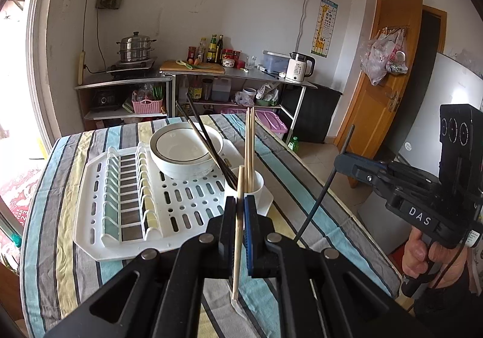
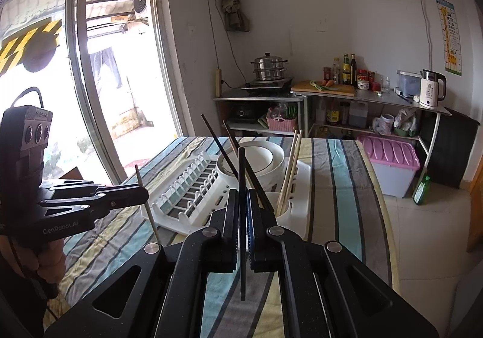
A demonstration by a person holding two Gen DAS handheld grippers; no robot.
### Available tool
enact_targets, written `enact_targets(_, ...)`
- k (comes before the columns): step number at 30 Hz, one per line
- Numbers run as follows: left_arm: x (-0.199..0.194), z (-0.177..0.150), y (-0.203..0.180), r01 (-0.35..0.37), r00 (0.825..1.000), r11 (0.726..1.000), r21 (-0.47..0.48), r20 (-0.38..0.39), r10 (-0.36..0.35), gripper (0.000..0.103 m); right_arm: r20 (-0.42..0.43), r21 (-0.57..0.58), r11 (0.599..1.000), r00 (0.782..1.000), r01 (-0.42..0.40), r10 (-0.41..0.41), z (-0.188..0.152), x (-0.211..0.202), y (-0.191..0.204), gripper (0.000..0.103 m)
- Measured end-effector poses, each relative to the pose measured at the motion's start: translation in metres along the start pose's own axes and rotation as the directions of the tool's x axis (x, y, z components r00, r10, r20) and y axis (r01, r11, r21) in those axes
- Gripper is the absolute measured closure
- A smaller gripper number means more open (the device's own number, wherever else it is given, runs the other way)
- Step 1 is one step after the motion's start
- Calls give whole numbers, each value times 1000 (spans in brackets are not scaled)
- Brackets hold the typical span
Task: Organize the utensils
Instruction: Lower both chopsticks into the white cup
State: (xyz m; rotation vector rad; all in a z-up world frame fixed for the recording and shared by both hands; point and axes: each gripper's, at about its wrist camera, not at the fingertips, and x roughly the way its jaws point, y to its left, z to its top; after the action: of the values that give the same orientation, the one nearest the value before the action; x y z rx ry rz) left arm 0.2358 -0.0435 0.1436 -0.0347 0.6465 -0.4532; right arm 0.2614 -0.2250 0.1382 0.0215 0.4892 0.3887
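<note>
My left gripper (image 1: 240, 211) is shut on a light wooden chopstick (image 1: 238, 235), held upright just in front of the white utensil cup (image 1: 255, 184). The cup holds two wooden chopsticks (image 1: 249, 145) and dark chopsticks (image 1: 208, 141). My right gripper (image 2: 242, 211) is shut on a black chopstick (image 2: 242, 217), held upright near the cup (image 2: 282, 202). The right gripper also shows in the left wrist view (image 1: 347, 164), to the right of the table. The left gripper shows in the right wrist view (image 2: 142, 194), with its chopstick.
A white dish rack (image 1: 120, 187) lies on the striped tablecloth (image 1: 60, 202) with stacked white bowls (image 1: 184, 151) in it. The table's right edge drops to a tiled floor (image 2: 422, 232). A pink-lidded box (image 2: 392, 166) and kitchen shelves (image 1: 211, 81) stand behind.
</note>
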Motion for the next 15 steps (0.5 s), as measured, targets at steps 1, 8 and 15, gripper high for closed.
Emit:
enact_targets(1, 1, 5, -1, 1, 1000, 1000, 4, 6, -1, 97, 4, -3, 1000, 1000, 3, -3, 4, 1, -1, 98)
enact_targets(8, 11, 48, -11, 10, 998, 1000, 17, 56, -11, 97, 56, -13, 1000, 998, 20, -19, 35, 0, -10, 99)
enact_targets(15, 27, 83, -16, 15, 995, 1000, 17, 96, -17, 97, 101, -17, 999, 995, 29, -28, 64, 3, -17, 99)
